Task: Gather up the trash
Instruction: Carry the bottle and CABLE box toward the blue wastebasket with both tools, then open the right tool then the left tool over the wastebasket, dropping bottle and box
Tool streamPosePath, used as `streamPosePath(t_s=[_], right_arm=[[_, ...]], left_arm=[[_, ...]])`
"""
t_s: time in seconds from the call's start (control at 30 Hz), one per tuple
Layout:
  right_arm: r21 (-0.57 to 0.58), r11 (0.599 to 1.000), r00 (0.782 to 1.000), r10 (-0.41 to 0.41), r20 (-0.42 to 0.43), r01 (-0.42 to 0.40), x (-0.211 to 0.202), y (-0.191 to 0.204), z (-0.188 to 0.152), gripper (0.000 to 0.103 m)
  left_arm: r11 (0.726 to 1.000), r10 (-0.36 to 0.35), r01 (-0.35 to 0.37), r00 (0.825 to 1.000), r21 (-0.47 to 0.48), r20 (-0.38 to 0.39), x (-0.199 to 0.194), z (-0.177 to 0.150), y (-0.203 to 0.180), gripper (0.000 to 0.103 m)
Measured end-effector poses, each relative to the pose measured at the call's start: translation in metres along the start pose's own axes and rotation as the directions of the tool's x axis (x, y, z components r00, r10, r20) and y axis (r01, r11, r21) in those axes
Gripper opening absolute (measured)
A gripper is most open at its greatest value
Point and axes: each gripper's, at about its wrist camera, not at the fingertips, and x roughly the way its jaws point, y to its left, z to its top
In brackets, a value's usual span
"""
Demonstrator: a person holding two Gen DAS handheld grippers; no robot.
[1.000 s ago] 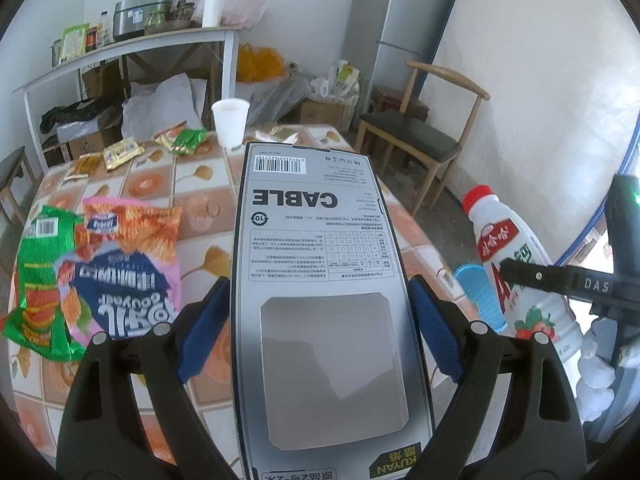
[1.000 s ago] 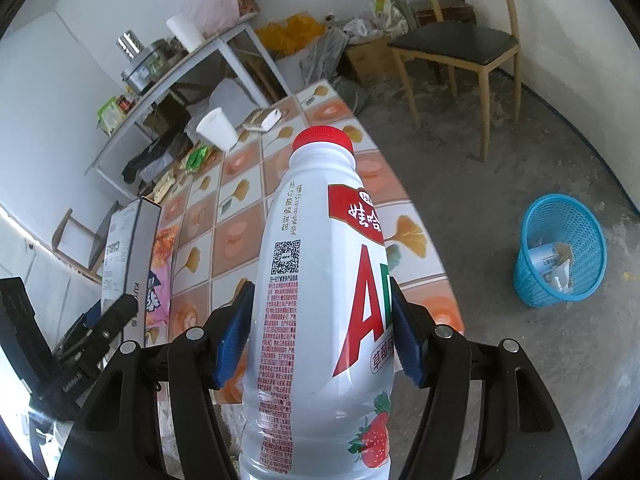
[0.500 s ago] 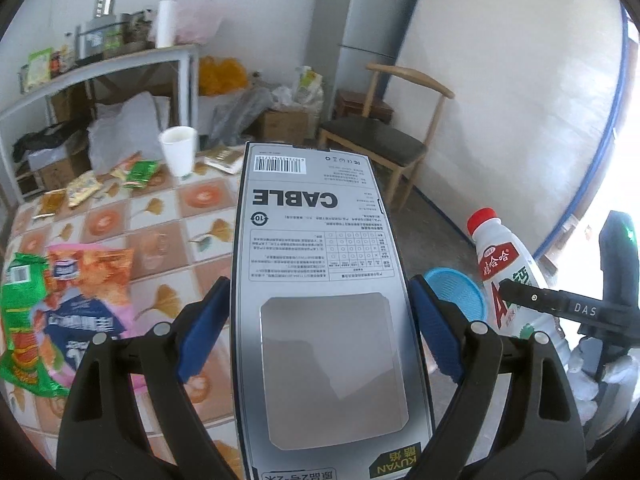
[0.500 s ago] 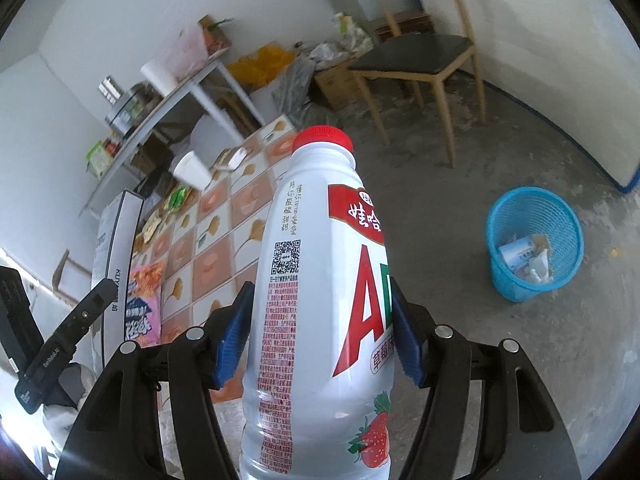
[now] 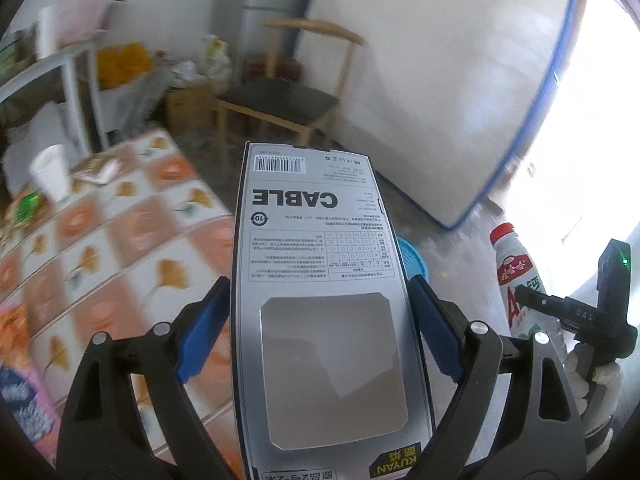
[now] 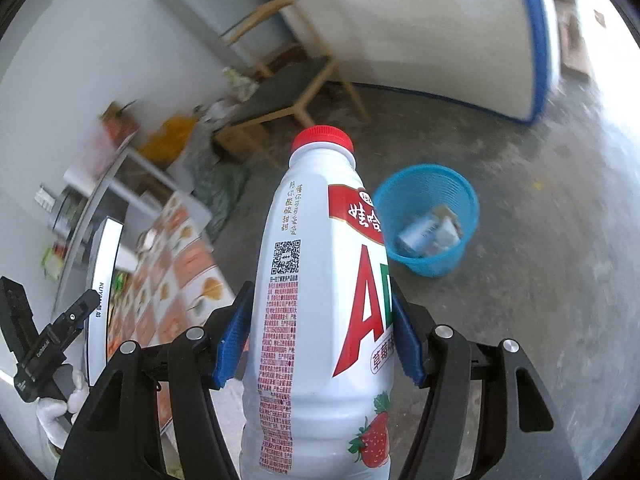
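The left gripper (image 5: 320, 332) clamps the cable box (image 5: 320, 280) lengthwise. The right gripper (image 6: 320, 340) clamps the bottle (image 6: 320, 300), cap pointing forward, beside the half-hidden blue basket (image 6: 430, 196).

A: We see the cable box (image 5: 320, 312) as grey-silver with black lettering and a yellow corner tag.

B: And our bottle (image 6: 320, 320) is white, red cap, red letters, a strawberry printed low down.

A: The gripper pads (image 5: 200, 336) are blue, their arms black.

B: The basket (image 6: 428, 220) is bright blue mesh; the tablecloth (image 5: 120, 240) shows orange and beige squares with yellow leaves.
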Motion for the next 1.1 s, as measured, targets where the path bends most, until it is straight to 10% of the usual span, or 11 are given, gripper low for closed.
streamPosePath(t_s=[0.23,0.43,0.7,0.93,1.1], right_arm=[[0.157,0.987,0.998,0.021,-0.052,-0.013,0.045,-0.051,0.006,0.062],[0.265,0.964,0.993,0.052,-0.110,-0.021,0.109,-0.088,0.030,0.062],[0.368,0.928,0.996,-0.039,-0.079,0.065,0.212,-0.148,0.094,0.067],[0.419,0.903,0.994,-0.071,-0.079,0.098,0.248,-0.176,0.096,0.067],[0.474,0.878,0.997,0.048,0.056,-0.069,0.217,-0.182,0.081,0.067]], left_arm=[[0.994,-0.078,0.090,0.981,0.064,-0.179,0.099,0.025,-0.048,0.084],[0.984,-0.152,0.176,0.925,0.037,-0.347,0.207,0.051,-0.083,0.085],[0.979,-0.191,0.201,0.887,-0.020,-0.420,0.335,0.079,-0.122,0.086],[0.975,-0.221,0.212,0.870,-0.070,-0.441,0.358,0.069,-0.121,0.086],[0.974,-0.224,0.190,0.871,-0.120,-0.438,0.362,0.074,-0.107,0.086]])
